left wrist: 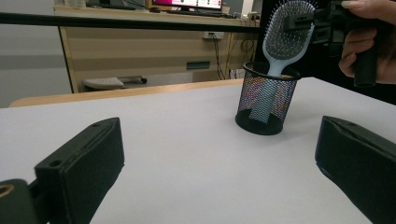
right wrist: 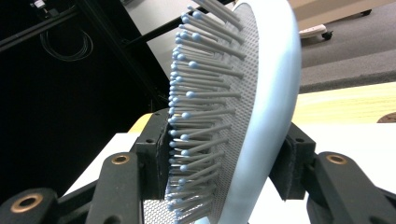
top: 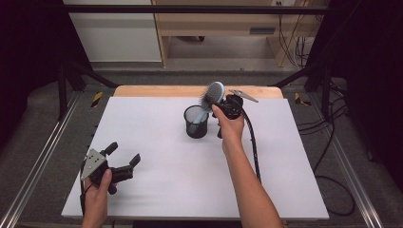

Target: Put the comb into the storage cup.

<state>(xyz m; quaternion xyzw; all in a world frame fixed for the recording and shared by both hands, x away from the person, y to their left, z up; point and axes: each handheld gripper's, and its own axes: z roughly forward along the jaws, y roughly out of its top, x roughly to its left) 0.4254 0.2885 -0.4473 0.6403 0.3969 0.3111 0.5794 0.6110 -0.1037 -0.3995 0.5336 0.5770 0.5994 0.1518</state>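
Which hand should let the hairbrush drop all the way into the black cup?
Right. The right gripper is already around the hairbrush standing in the mesh cup; the left gripper sits open, far away.

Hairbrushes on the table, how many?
1. The pale blue hairbrush stands handle-down in the black mesh cup near the table's far edge, its head between the right gripper jaws. Nothing else could hide another.

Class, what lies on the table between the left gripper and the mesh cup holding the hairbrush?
Nothing: the high view shows bare white table between left gripper and mesh cup.
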